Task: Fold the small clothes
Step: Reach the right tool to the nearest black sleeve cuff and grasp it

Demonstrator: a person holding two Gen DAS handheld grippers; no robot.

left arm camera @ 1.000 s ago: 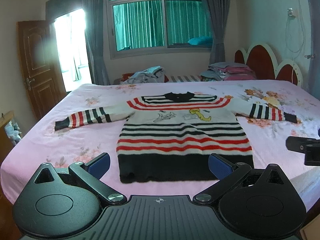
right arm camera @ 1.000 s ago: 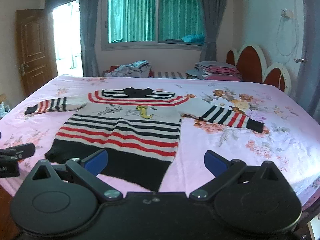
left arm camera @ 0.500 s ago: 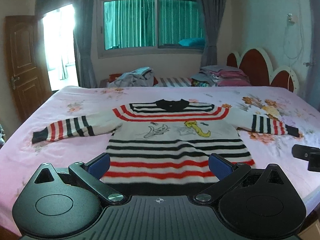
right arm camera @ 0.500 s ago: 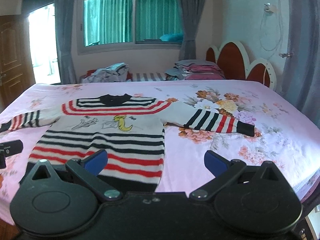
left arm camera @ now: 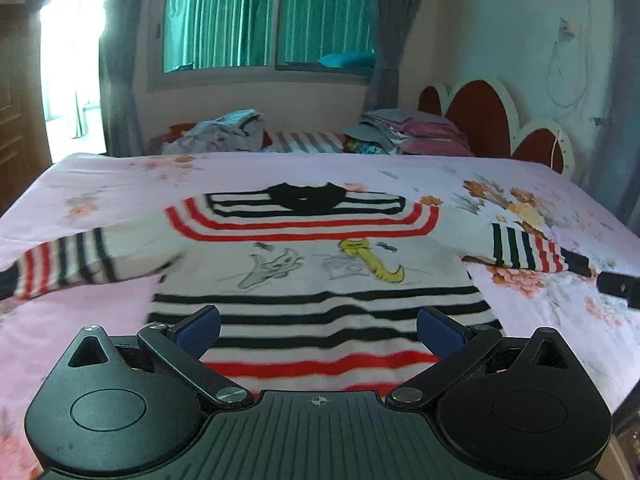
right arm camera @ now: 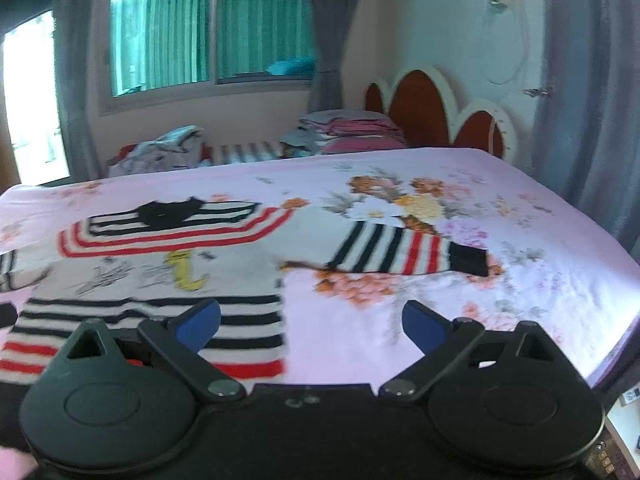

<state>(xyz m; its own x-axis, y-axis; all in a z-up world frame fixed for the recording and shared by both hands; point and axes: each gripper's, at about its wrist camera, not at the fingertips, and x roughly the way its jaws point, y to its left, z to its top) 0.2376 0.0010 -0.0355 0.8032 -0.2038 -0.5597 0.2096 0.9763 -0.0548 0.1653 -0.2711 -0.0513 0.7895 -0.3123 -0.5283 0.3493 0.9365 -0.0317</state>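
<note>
Sweater: striped in red, black and white, lying flat and face up on the bed, collar toward the window, both sleeves stretched out sideways.
Bed: covered by a pink flowered sheet; the sweater lies across its near half.
Left sleeve: spread out from the sweater's body to the left, its cuff at the frame edge in the left wrist view.
Right sleeve: spread out to the right of the sweater's body, over an orange flower print, ending in a black cuff.
Left gripper: above the sweater's lower stripes, jaws spread wide, nothing between them.
Right gripper: over the sweater's right side edge, jaws spread wide and empty; one blue pad sits over the stripes, the other over bare sheet.
Window: behind the bed, beyond the sweater's collar, with green curtains.
Headboard: red with white scalloped edge, far right of the sweater.
Clothes piles: at the far edge of the bed, well apart from the sweater.
</note>
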